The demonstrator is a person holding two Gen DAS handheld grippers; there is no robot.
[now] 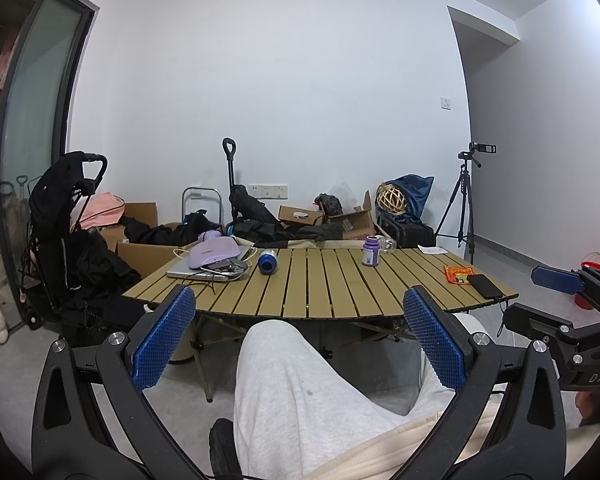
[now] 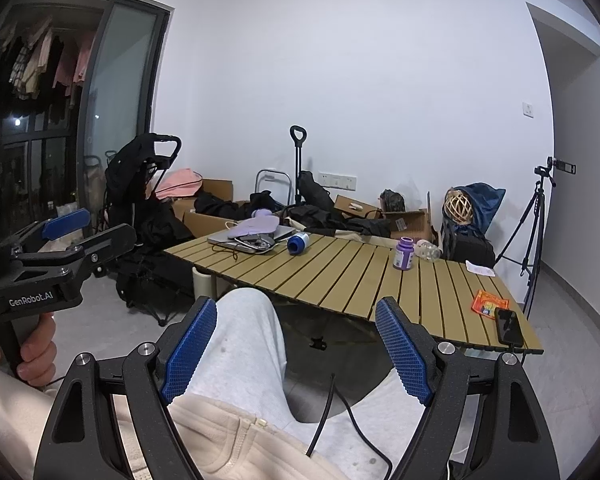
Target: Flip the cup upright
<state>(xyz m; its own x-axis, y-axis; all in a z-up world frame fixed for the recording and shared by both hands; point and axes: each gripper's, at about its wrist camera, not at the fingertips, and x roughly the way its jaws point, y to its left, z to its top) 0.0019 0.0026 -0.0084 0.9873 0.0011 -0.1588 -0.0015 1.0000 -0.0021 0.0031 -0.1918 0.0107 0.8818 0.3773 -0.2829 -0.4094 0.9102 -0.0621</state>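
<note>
White walls [image 1: 280,100] and a white ceiling close a plain room with a pale grey floor [image 2: 100,312]. A low slatted wooden folding table [image 1: 320,292] stands in the middle. On the left a dark-framed sliding glass door [image 1: 36,120] opens on hanging clothes [image 2: 40,60]. Along the far wall sit cardboard boxes [image 1: 140,248], a black stroller [image 1: 64,216] and a row of wall sockets [image 1: 268,191]; a tripod with a camera [image 1: 464,208] stands at the right corner
</note>
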